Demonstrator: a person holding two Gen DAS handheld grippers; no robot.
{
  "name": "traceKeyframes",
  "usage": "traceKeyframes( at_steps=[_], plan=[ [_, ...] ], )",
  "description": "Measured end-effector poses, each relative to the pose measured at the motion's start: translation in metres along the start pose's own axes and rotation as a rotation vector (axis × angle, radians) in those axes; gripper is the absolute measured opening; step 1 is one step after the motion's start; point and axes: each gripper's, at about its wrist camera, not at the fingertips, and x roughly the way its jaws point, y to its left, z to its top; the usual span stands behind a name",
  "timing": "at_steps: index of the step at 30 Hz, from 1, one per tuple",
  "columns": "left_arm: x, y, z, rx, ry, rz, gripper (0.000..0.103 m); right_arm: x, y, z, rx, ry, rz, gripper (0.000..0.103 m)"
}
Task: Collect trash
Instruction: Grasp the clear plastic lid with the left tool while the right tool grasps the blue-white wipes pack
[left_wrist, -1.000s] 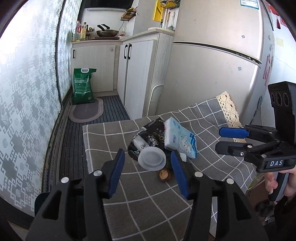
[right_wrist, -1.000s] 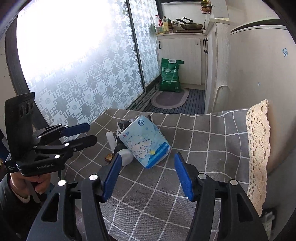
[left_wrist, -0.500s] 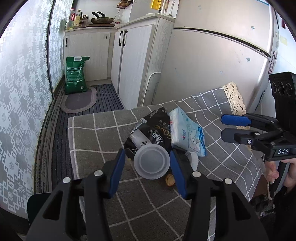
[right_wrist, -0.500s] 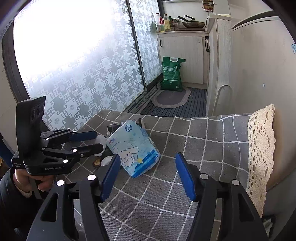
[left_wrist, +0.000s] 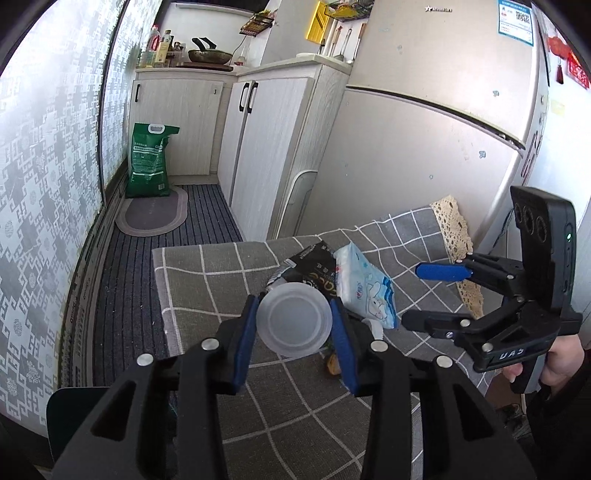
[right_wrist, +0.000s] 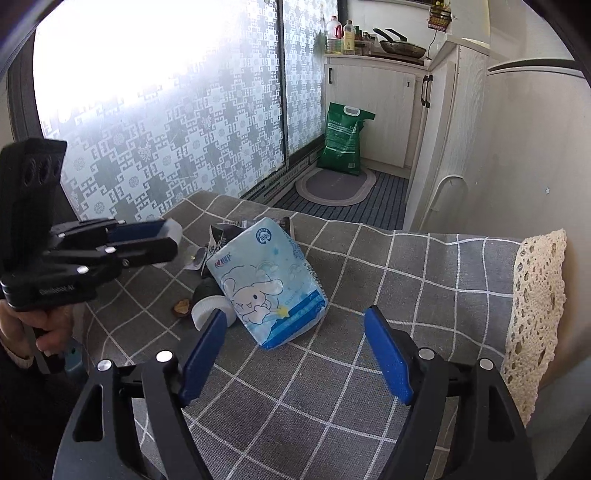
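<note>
My left gripper (left_wrist: 293, 321) is shut on a clear plastic cup (left_wrist: 294, 318) and holds it above the checked tablecloth (left_wrist: 207, 280). It shows from the side in the right wrist view (right_wrist: 162, 243). On the cloth lie a blue tissue pack (right_wrist: 266, 280), a black snack wrapper (left_wrist: 314, 266), a white cap (right_wrist: 212, 310) and a brown scrap (right_wrist: 181, 306). My right gripper (right_wrist: 295, 350) is open just in front of the tissue pack. It also shows in the left wrist view (left_wrist: 428, 291).
A fridge (left_wrist: 424, 147) stands behind the table, with a lace cloth edge (right_wrist: 535, 302) beside it. White cabinets (left_wrist: 258, 129), a green bag (left_wrist: 149, 162) and an oval mat (left_wrist: 151, 214) lie on the far floor. A patterned glass door (right_wrist: 147, 129) runs along the side.
My left gripper closed on the plastic cup and lifted it off the table. My right gripper moved closer to the tissue pack and stayed open.
</note>
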Motion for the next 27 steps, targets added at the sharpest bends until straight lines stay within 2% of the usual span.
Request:
traceKeyframes(
  at_steps=[7, 12, 14, 16, 18, 20, 27],
  plan=[
    [-0.014, 0.009, 0.005, -0.027, -0.041, -0.006, 0.042, 0.017, 0.016, 0.001, -0.055, 0.038, -0.025, 0.077],
    [-0.020, 0.016, 0.006, -0.034, -0.050, 0.000, 0.042, 0.028, 0.025, 0.005, -0.093, 0.055, -0.092, 0.077],
    [-0.025, 0.021, 0.006, -0.042, -0.059, 0.005, 0.042, 0.031, 0.030, 0.007, -0.127, 0.058, -0.159, 0.077],
    [-0.028, 0.025, 0.006, -0.049, -0.063, 0.012, 0.042, 0.033, 0.035, 0.008, -0.157, 0.055, -0.194, 0.073],
    [-0.030, 0.029, 0.005, -0.050, -0.062, 0.020, 0.042, 0.036, 0.039, 0.009, -0.179, 0.060, -0.205, 0.060],
    [-0.033, 0.032, 0.004, -0.052, -0.060, 0.025, 0.042, 0.041, 0.043, 0.010, -0.197, 0.074, -0.215, 0.054],
    [-0.045, 0.044, 0.003, -0.067, -0.074, 0.042, 0.042, 0.042, 0.044, 0.012, -0.191, 0.090, -0.220, 0.021]
  ],
)
